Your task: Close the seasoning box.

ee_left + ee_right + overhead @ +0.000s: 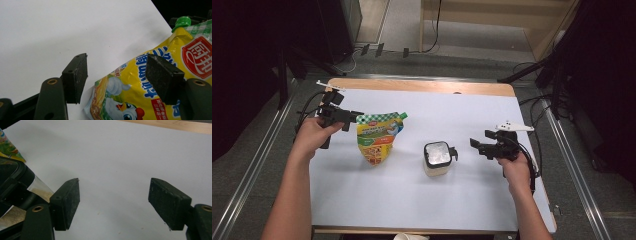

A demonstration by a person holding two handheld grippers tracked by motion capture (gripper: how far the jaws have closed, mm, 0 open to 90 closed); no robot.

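Left tool (pixel 354 116): your jaws are spread beside the pouch's top corner, pinching nothing.
Right tool (pixel 475 144): spread wide over bare counter (pixel 412 195), nothing between the pads.
Pouch (pixel 376 140): yellow, green cap (pixel 182 22), lying flat left of centre on the counter.
Jar (pixel 437 158): stands upright just right of the pouch, near your right tool, apart from it.

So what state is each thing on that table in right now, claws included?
Left claw: open, jaws either side of the pouch's edge, not pressing it.
Right claw: open, nothing between the jaws, just beside the container.
Yellow pouch: lying flat on the white sheet, green cap on.
Clear container: upright, black lid shut.
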